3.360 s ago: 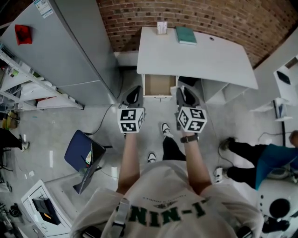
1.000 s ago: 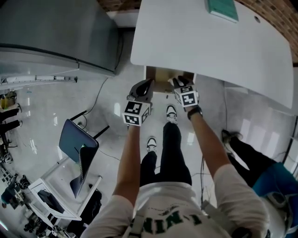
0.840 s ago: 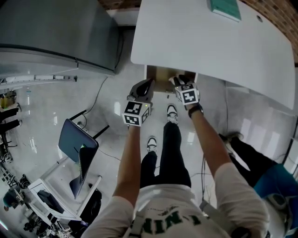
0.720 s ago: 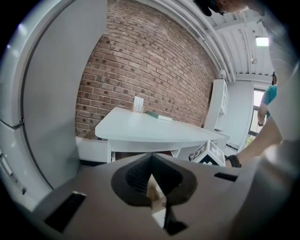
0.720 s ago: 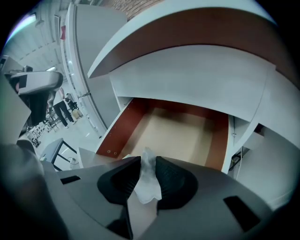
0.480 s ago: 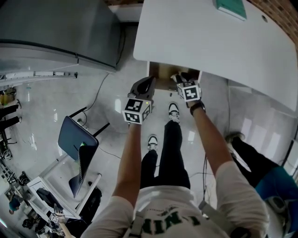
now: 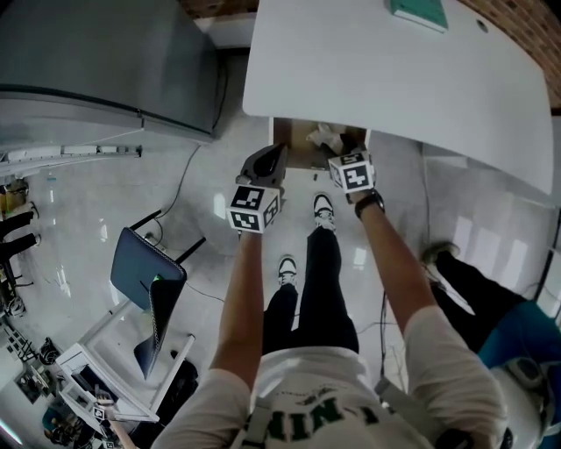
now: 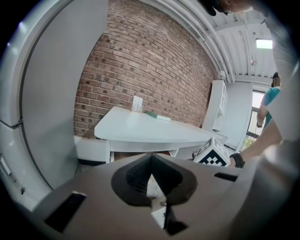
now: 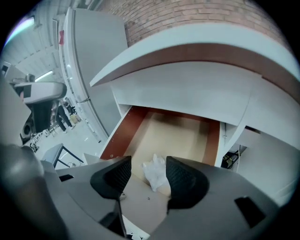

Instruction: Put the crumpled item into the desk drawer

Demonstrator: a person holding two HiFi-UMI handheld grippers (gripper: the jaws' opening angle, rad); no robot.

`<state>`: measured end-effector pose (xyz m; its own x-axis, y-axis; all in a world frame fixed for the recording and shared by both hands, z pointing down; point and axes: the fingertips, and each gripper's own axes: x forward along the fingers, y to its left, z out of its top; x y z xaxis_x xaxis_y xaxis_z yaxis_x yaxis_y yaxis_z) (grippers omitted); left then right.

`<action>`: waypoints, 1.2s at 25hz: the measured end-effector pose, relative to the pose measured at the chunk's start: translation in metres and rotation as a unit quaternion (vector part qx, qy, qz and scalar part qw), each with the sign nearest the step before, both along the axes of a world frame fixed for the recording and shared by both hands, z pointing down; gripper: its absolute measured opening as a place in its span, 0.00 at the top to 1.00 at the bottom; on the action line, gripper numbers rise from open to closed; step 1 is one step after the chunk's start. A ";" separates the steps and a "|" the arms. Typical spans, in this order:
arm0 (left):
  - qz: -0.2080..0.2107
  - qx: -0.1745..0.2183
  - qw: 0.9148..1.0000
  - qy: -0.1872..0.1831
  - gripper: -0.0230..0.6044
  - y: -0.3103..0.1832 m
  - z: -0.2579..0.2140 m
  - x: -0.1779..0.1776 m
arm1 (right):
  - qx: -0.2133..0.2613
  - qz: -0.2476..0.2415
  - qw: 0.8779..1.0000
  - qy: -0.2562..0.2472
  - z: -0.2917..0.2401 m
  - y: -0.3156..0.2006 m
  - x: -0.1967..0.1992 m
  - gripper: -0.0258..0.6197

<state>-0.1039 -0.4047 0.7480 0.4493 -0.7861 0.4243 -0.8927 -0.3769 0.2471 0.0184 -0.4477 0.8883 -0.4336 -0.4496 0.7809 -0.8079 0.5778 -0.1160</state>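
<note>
One crumpled white paper ball [image 9: 155, 172] lies inside the single open brown-floored desk drawer [image 9: 117, 136], just beyond the right gripper [image 9: 147, 165]. That gripper's jaws are opening, with the paper framed between them but not gripped. The left gripper [image 8: 151, 161], pinched together on nothing, is held to the left, slightly farther from the drawer.

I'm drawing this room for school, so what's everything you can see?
White desk: one, white, before the red brick wall.
Wood-lined desk drawer: one, brown inside, pulled out.
Crumpled white paper ball: one, white, inside that drawer.
Teal book: one, teal, on the desk.
Tall grey cabinet: one, grey, left of the desk.
Dark blue chair: one, blue, floor at left.
Another person: one, black trousers, right of the desk.
Left gripper: one, grey, jaws together, near the drawer.
Right gripper: one, grey, jaws opening above the paper.
</note>
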 end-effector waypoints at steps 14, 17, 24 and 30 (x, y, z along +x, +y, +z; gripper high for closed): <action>-0.004 0.013 1.000 -0.005 0.97 0.031 -0.070 0.002 | 0.060 0.056 0.995 -0.056 -0.116 0.038 0.027 0.64; -0.007 0.012 1.000 -0.010 0.97 0.038 -0.084 0.000 | 0.072 0.072 0.992 -0.072 -0.149 0.045 0.033 0.68; -0.025 0.026 0.999 -0.013 0.97 0.064 -0.126 -0.010 | 0.140 0.098 0.982 -0.077 -0.225 0.071 0.055 0.77; -0.035 0.055 0.998 -0.011 0.97 0.078 -0.182 -0.007 | 0.182 0.113 0.971 -0.103 -0.289 0.098 0.055 0.83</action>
